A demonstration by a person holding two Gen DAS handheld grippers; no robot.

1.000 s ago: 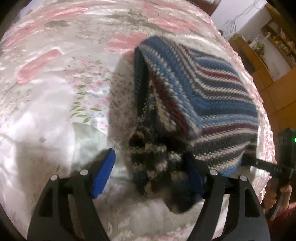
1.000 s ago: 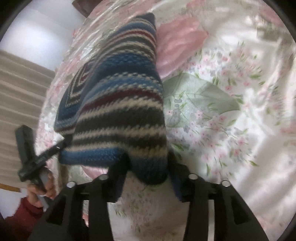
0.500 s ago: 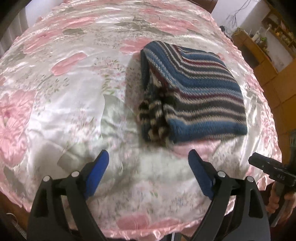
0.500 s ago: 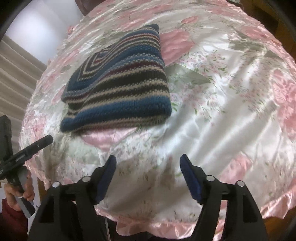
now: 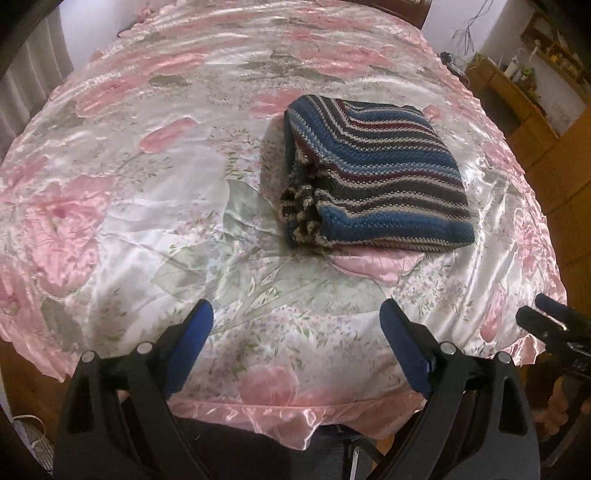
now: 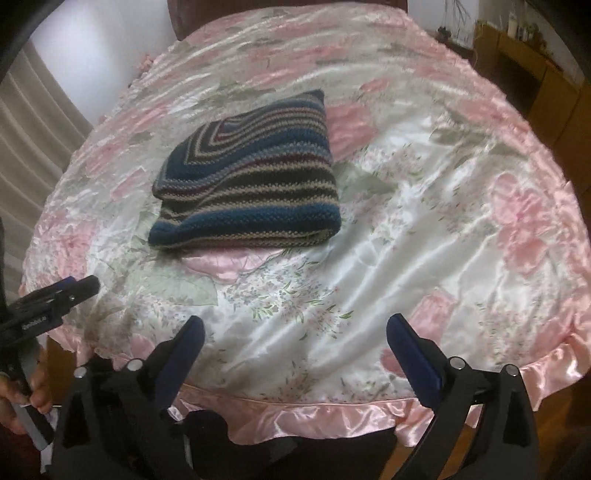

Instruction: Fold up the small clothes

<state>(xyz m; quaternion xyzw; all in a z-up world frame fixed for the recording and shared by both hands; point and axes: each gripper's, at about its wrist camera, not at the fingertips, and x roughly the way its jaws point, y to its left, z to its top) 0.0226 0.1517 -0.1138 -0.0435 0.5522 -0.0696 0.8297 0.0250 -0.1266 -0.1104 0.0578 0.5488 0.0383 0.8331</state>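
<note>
A striped knit garment (image 5: pixel 373 173) in blue, dark red, black and cream lies folded into a thick rectangle on the satin floral cloth (image 5: pixel 147 206); the right wrist view shows the same folded garment (image 6: pixel 251 184) left of centre. My left gripper (image 5: pixel 295 317) is open above the table's near edge, well short of the garment, with nothing between its blue pads. My right gripper (image 6: pixel 295 332) is also open and holds nothing, hovering over the near edge. Each gripper appears at the side of the other's view, held by a hand.
The round table wears a pink and white satin cloth with a ruffled rim (image 6: pixel 332 413). Curtains (image 6: pixel 33 122) hang at the left. Wooden shelving (image 5: pixel 532 74) stands at the back right. A dark chair back (image 6: pixel 288 11) is behind the table.
One second ago both grippers were at the garment's near edge, the right one closed on it. They have let go and pulled back toward the table's near edge; the garment now rests folded.
</note>
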